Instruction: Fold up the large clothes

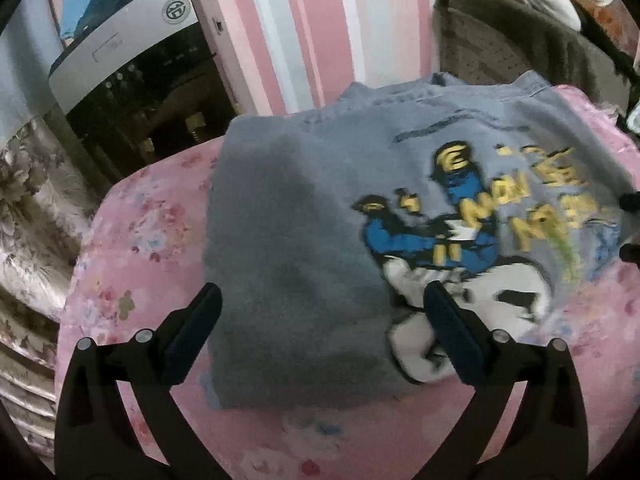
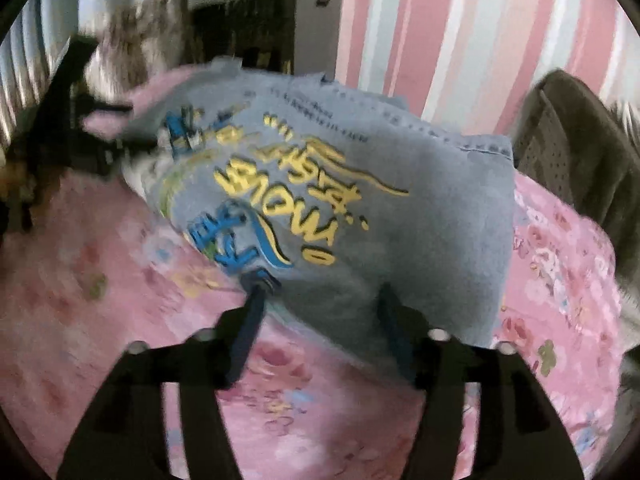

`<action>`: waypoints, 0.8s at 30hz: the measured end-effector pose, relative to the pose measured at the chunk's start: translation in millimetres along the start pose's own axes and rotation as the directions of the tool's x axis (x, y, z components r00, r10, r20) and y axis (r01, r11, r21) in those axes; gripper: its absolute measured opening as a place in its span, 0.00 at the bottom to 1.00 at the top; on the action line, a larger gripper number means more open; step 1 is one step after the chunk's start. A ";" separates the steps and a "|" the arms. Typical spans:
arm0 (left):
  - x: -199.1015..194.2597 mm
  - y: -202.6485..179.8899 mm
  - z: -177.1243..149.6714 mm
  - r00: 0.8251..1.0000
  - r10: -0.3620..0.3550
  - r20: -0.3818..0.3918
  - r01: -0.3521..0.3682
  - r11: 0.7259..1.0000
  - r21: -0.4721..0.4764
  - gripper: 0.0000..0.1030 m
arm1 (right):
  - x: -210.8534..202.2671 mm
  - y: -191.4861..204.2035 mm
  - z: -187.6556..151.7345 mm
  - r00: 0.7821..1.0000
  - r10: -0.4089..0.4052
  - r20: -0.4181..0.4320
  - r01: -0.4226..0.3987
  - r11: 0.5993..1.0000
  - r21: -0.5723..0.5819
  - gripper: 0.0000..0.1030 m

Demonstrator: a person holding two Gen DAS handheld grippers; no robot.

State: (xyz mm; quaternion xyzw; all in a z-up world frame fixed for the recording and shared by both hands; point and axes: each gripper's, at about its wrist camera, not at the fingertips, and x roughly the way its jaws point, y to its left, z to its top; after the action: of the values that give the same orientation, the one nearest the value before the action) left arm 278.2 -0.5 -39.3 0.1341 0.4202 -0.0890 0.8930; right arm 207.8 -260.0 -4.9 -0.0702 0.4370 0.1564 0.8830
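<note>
A grey-blue garment (image 1: 304, 216) with a blue, yellow and white print lies folded on a pink floral bedspread (image 1: 144, 240). My left gripper (image 1: 322, 300) is open, its fingers spread wide above the garment's near left part, holding nothing. In the right wrist view the garment (image 2: 420, 208) shows its yellow and blue lettering. My right gripper (image 2: 320, 300) is open with its fingers at the garment's near edge, either side of the cloth; the view is blurred. The right gripper's tips (image 1: 630, 224) show at the right edge of the left wrist view.
A pink and white striped wall (image 1: 320, 20) stands behind the bed. A silver and black appliance (image 1: 132, 64) stands at the back left. A dark brown chair (image 1: 520, 40) with cloth on it is at the back right. Floral bedding (image 1: 28, 208) hangs at the left.
</note>
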 end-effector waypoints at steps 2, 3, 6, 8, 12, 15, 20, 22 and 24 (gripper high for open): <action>-9.4 -5.4 1.4 1.000 -0.007 0.012 0.007 1.000 -0.003 0.97 | -15.0 -8.2 0.1 0.998 -0.017 0.057 0.014 0.999 0.051 0.83; -12.9 -8.8 1.9 1.000 0.003 0.020 -0.003 1.000 -0.002 0.97 | -19.6 -10.5 0.3 0.997 -0.028 0.075 0.022 0.997 0.075 0.85; -23.6 -19.6 7.1 0.999 0.012 0.045 -0.011 1.000 -0.026 0.97 | -31.9 -24.4 -4.2 0.989 -0.084 0.121 0.063 0.984 0.164 0.91; -26.4 -27.6 11.0 0.998 -0.018 0.052 0.020 0.999 -0.048 0.97 | -37.0 -31.2 -9.3 0.983 -0.121 0.138 0.087 0.969 0.230 0.92; -27.5 -49.0 16.3 0.996 -0.053 0.069 0.058 0.995 -0.079 0.97 | -34.9 -47.0 -17.9 0.974 -0.174 0.147 0.112 0.928 0.356 0.93; -26.5 -66.8 19.7 0.993 -0.088 0.079 0.095 0.991 -0.095 0.97 | -32.0 -55.0 -26.0 0.965 -0.204 0.166 0.114 0.892 0.437 0.93; -19.3 -99.1 27.1 0.991 -0.098 0.091 0.105 0.992 -0.072 0.97 | -30.7 -62.6 -37.4 0.953 -0.238 0.187 0.109 0.847 0.520 0.93; -15.7 -106.6 29.0 0.990 -0.096 0.105 0.103 0.992 -0.071 0.97 | -30.3 -64.8 -41.9 0.954 -0.236 0.185 0.104 0.840 0.533 0.93; -10.5 -113.1 31.9 0.988 -0.095 0.119 0.104 0.992 -0.071 0.97 | -27.5 -64.9 -43.2 0.956 -0.235 0.174 0.110 0.840 0.531 0.93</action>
State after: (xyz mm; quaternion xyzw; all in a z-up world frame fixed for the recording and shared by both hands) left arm 264.1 -117.3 -30.3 0.0731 0.3772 -0.1247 0.9148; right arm 181.7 -338.2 -10.2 0.1482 0.3485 -0.0401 0.9246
